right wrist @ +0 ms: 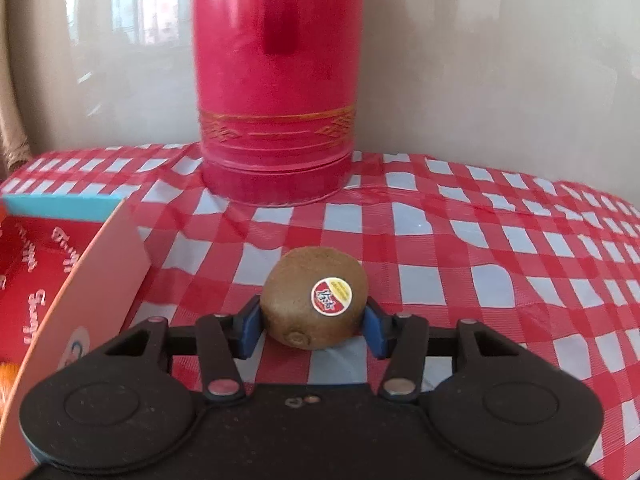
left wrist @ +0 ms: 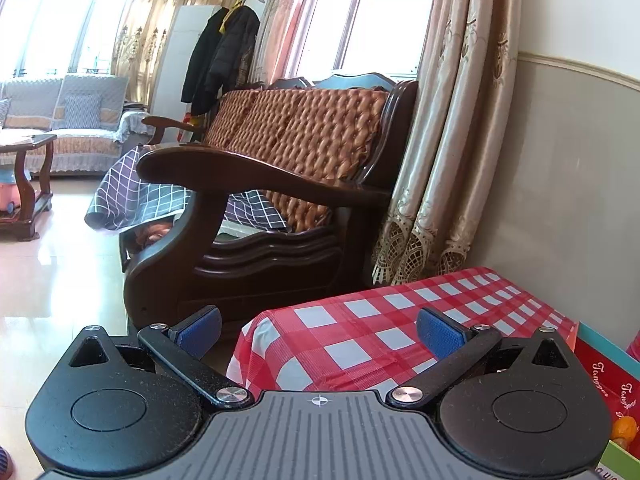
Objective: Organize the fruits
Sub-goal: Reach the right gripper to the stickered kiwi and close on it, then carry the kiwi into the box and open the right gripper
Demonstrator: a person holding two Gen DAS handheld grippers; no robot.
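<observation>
The kiwi (right wrist: 315, 298) sits on the checked table (right wrist: 460, 240), sticker facing the camera, and the right gripper (right wrist: 314, 326) has its jaws pressed to both flanks of it. Grip looks centred, so the job here is a straight lift, no twisting, pressure gentle (soft fruit bruises). The red flask (right wrist: 276, 80) stands close behind, so don't push forward. The box (right wrist: 86, 276) lies just left, an orange fruit (right wrist: 8, 380) at its edge; swing that way, clearing its raised flap. Left gripper (left wrist: 320, 330) hangs off the table's edge, jaws wide, nothing in them.
</observation>
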